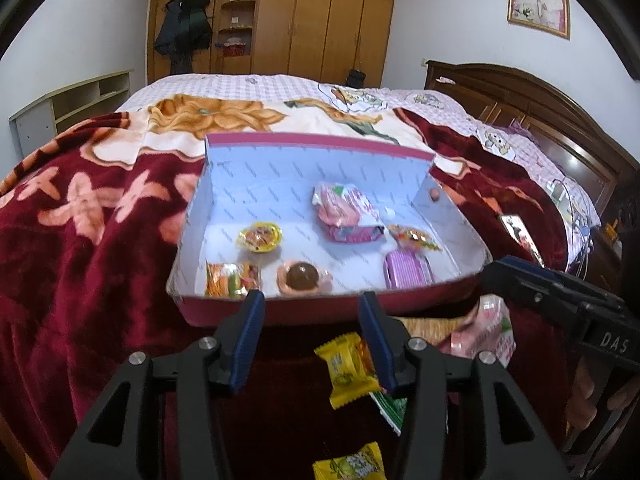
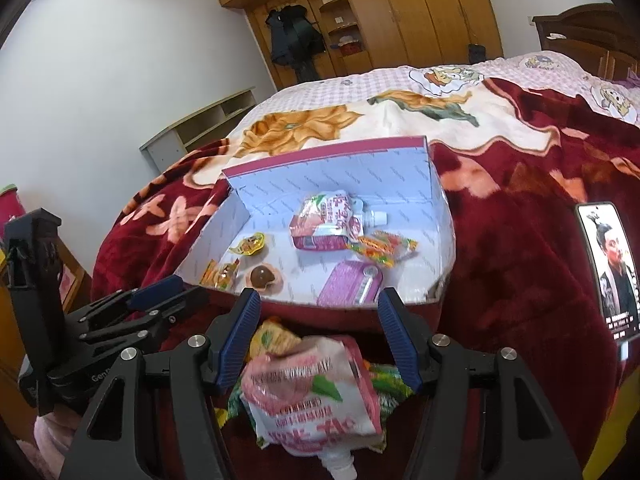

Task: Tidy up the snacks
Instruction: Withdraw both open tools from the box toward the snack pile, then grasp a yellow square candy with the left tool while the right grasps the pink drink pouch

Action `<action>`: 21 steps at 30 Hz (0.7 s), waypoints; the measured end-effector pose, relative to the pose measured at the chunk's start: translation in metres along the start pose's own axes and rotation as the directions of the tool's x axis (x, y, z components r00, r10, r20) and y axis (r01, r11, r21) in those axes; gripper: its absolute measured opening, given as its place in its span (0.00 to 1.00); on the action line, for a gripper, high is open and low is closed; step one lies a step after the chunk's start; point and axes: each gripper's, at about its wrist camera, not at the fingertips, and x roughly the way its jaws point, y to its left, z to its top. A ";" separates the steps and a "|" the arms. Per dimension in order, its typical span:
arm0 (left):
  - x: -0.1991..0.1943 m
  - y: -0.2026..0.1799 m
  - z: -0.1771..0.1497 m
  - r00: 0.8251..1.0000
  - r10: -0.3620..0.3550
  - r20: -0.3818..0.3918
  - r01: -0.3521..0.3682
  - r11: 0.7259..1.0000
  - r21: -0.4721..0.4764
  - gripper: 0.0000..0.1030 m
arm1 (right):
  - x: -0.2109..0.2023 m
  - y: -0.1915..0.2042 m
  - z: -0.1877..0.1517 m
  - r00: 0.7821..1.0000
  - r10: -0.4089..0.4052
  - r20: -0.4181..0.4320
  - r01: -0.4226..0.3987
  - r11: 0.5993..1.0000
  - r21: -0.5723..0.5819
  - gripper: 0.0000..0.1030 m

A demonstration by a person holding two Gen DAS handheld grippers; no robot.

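An open red box with a white inside lies on the bed and holds several snacks: a pink pouch, a purple pack, a brown jelly cup, and yellow and orange packets. My left gripper is open and empty just before the box's near wall, above a yellow candy. My right gripper is open, above a pink spouted pouch that lies outside the box on other wrappers.
A phone with a lit screen lies on the red floral blanket right of the box. A second yellow candy and a green wrapper lie near me. Wardrobe, shelf and headboard stand beyond the bed.
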 end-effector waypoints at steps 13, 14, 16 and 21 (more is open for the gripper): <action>0.023 -0.013 -0.024 0.996 -0.001 -0.086 0.003 1.000 0.018 0.50 | -0.010 -0.013 -0.022 0.999 0.027 -0.023 -0.025 0.998 0.054 0.61; 0.024 -0.013 -0.026 0.996 0.001 -0.090 0.001 1.000 0.019 0.50 | -0.010 -0.013 -0.023 0.999 0.028 -0.024 -0.027 0.998 0.056 0.61; 0.028 -0.013 -0.027 0.995 0.001 -0.099 0.001 1.000 0.017 0.50 | -0.010 -0.015 -0.025 0.999 0.040 -0.026 -0.038 0.997 0.068 0.61; 0.032 -0.011 -0.031 0.996 -0.002 -0.090 0.002 1.000 -0.007 0.50 | -0.008 -0.018 -0.027 0.998 0.060 -0.034 -0.057 0.995 0.087 0.61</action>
